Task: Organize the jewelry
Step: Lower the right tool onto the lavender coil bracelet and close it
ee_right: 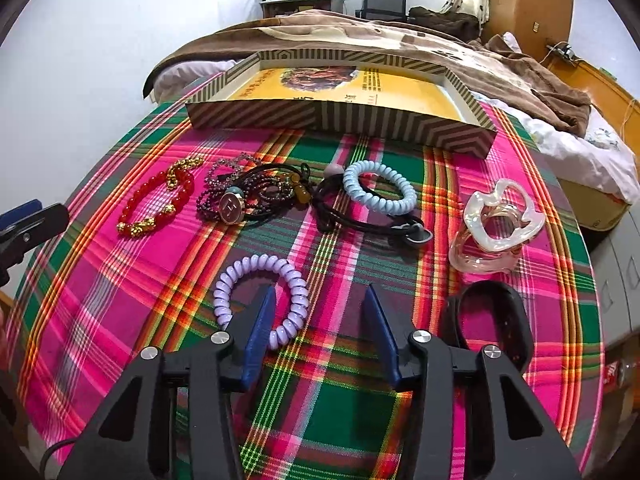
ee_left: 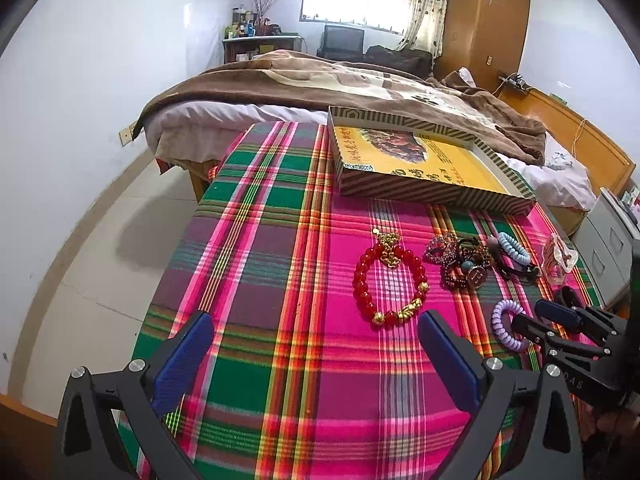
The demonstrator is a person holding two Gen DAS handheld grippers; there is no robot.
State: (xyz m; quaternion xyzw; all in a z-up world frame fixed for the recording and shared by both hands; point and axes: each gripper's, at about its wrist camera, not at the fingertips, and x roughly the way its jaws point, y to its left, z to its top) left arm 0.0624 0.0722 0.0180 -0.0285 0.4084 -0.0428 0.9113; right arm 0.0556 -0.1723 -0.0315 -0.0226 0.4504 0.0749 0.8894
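Note:
On the plaid cloth (ee_right: 168, 280) lies a purple coil hair tie (ee_right: 256, 262). My right gripper (ee_right: 320, 290) stands over it. The left finger (ee_right: 262, 320) rests inside the ring and the coil's right side lies between the pads, which do not press it. In the left wrist view the right gripper (ee_left: 536, 316) shows at the purple coil (ee_left: 498, 328). My left gripper (ee_left: 315, 316) hangs wide open just in front of a red and gold bead bracelet (ee_left: 360, 280), nothing between its fingers.
A striped shallow box (ee_right: 340, 116) with a yellow floor sits at the far edge. Along the middle lie the red bracelet (ee_right: 132, 200), tangled dark bead chains (ee_right: 216, 200), a pale blue coil (ee_right: 380, 200), a black tie (ee_right: 360, 222), a pearly clip (ee_right: 500, 236) and a black band (ee_right: 516, 316).

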